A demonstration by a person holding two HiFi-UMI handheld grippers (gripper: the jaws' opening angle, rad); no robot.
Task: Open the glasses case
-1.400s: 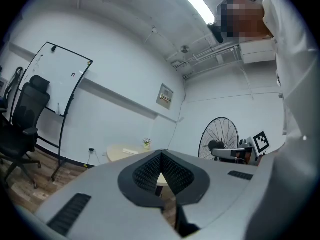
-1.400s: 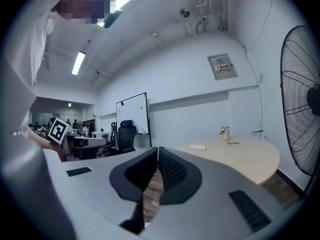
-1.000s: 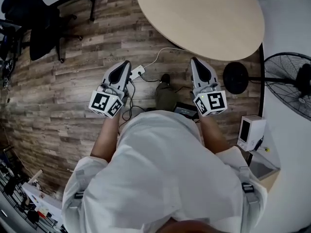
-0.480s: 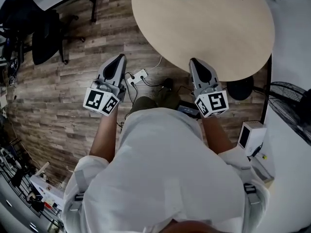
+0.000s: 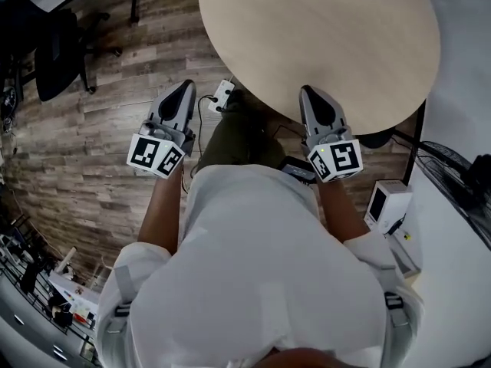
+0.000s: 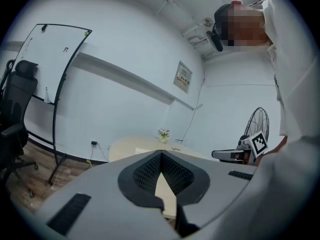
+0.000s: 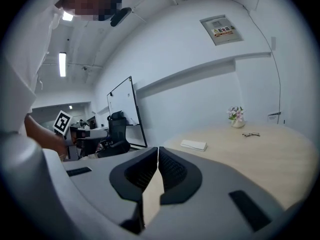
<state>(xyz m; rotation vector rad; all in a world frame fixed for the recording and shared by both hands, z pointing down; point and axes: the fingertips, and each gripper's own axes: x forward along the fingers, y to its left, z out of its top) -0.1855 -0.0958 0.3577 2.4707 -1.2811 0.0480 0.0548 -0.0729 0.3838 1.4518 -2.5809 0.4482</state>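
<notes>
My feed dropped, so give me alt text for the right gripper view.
The right tongs are shut and empty, pointing over a round table. Ahead on it lie a white glasses case, spectacles and a flower vase.

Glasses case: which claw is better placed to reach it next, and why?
Likely right: the right claw is at the table edge, glasses case ahead; the left claw hangs over floor.

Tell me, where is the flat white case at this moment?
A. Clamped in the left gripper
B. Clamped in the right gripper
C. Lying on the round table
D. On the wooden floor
C: the white case lies on the round table, well ahead of the left gripper and the right gripper, whose jaws are closed on nothing.
</notes>
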